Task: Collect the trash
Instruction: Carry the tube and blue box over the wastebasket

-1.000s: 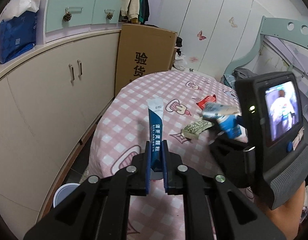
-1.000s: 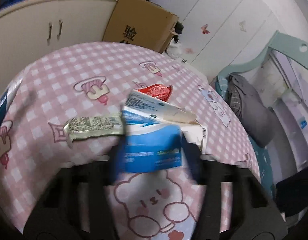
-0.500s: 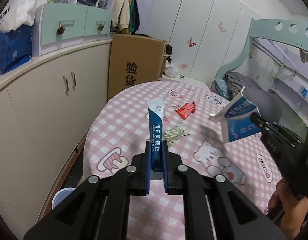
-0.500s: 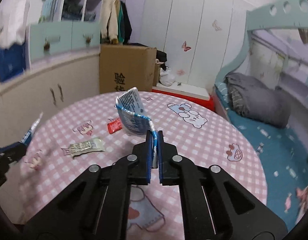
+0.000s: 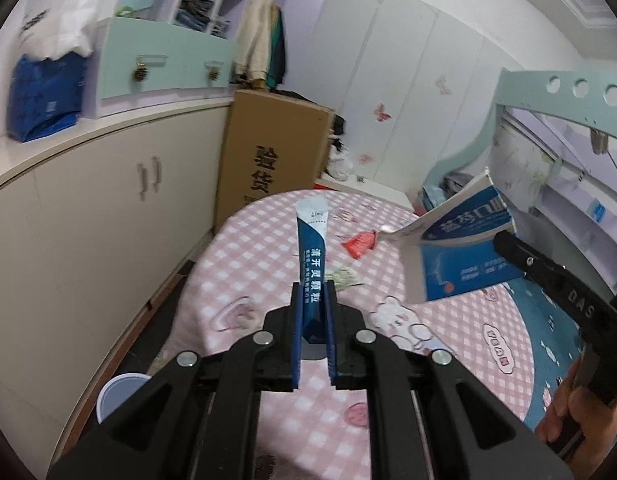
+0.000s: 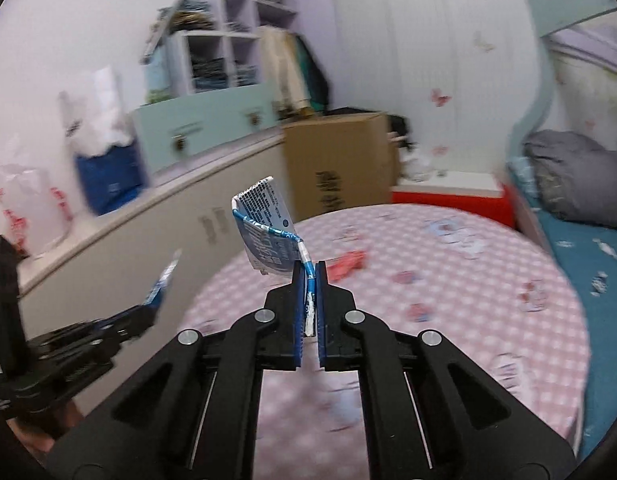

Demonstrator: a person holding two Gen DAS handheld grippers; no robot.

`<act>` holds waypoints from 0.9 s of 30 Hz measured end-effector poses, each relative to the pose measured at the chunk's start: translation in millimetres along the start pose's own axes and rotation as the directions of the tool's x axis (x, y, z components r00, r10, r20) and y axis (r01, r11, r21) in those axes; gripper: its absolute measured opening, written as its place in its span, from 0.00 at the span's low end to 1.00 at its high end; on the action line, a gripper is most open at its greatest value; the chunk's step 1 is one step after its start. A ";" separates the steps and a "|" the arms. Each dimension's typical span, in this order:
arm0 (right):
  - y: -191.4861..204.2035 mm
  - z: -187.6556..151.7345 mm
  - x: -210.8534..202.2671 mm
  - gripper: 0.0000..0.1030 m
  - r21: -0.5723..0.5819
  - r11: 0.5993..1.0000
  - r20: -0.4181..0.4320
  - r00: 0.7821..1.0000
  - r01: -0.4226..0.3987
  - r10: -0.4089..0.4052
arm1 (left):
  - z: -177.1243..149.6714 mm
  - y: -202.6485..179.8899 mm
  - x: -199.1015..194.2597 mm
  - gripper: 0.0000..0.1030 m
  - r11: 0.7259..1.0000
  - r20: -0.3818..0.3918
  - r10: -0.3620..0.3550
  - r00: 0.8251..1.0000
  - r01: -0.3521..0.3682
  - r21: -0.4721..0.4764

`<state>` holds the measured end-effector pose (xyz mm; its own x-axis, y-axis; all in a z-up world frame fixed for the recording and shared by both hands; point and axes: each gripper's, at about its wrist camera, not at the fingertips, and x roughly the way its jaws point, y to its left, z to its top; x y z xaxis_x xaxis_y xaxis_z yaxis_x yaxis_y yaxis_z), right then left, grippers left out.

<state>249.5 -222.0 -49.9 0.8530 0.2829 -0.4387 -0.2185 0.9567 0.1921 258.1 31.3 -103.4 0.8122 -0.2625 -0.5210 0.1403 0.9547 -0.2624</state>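
Note:
My left gripper (image 5: 313, 292) is shut on a dark blue sachet (image 5: 312, 248) that sticks up between its pads, above the pink checked table (image 5: 268, 240). My right gripper (image 6: 308, 276) is shut on the edge of a flattened blue-and-white carton (image 6: 268, 236), held in the air. In the left wrist view that carton (image 5: 460, 248) hangs at the right, pinched by the right gripper's black fingers (image 5: 520, 256). On the table lie a red wrapper (image 5: 360, 244) and a greenish wrapper (image 5: 344, 276). The red wrapper (image 6: 350, 262) also shows in the right wrist view.
Cream cabinets (image 5: 88, 220) run along the left. A tall cardboard box (image 5: 272, 160) stands behind the table. A white cup-like bin (image 5: 120, 396) sits on the floor at lower left. A bed with a grey bundle (image 6: 576, 184) lies to the right.
The right gripper closed on the carton and lifted it off the table, turning upward. The left gripper rose with the sachet still held. The table looks farther away in both views.

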 end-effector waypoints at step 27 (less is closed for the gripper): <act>225.4 -127.1 156.2 0.05 -0.193 0.932 -0.323 0.917 -0.306 0.234 | -89.0 243.1 21.8 0.10 0.874 -0.268 0.296 0.917 -0.373 -0.312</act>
<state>273.2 46.4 -186.7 0.5781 0.5049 -0.6410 -0.5558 0.8188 0.1437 259.5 245.1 -250.8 0.6344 0.0045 -0.7730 -0.3574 0.8884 -0.2882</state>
